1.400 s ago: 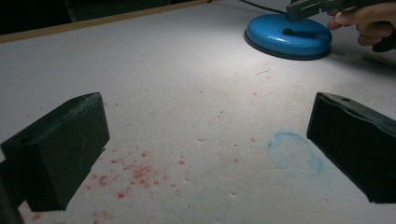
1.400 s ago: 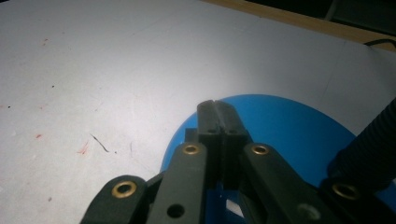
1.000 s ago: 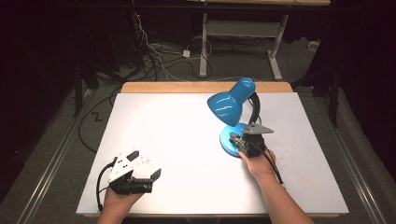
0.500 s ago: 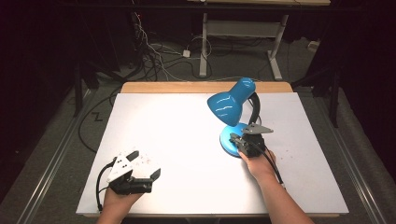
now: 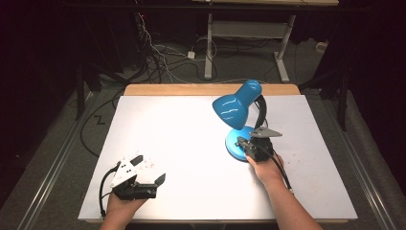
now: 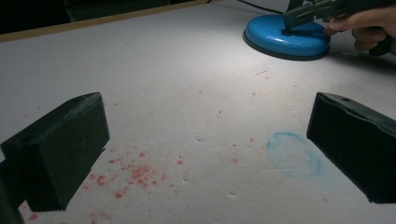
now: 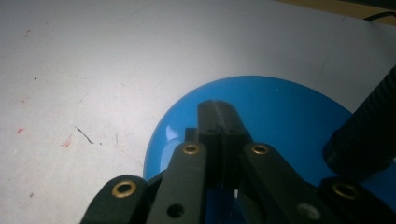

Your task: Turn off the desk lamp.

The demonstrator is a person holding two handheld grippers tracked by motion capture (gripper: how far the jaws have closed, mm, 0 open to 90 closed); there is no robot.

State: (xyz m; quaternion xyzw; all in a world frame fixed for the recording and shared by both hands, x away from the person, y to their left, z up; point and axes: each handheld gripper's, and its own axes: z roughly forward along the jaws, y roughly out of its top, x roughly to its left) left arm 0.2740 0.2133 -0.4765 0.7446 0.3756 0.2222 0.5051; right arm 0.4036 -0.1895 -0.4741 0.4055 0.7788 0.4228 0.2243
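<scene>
A blue desk lamp [image 5: 234, 108] stands on the right half of the white table [image 5: 182, 124], its shade tilted down to the left over its round blue base [image 5: 233, 146]. My right gripper [image 5: 242, 143] is shut, its joined tips resting on top of the base [image 7: 261, 102] beside the black flexible neck [image 7: 369, 130]. In the left gripper view its tips [image 6: 289, 18] touch a small dark switch on the base [image 6: 280, 42]. My left gripper [image 5: 149, 168] sits open near the front left edge, jaws wide apart with only bare table [image 6: 208, 135] between them.
Red specks [image 6: 135, 172] and a faint blue ring [image 6: 294, 154] mark the table surface. A wooden strip [image 5: 191, 89] runs along the far edge. Cables [image 5: 158, 52] and a desk frame [image 5: 249, 28] lie on the dark floor beyond.
</scene>
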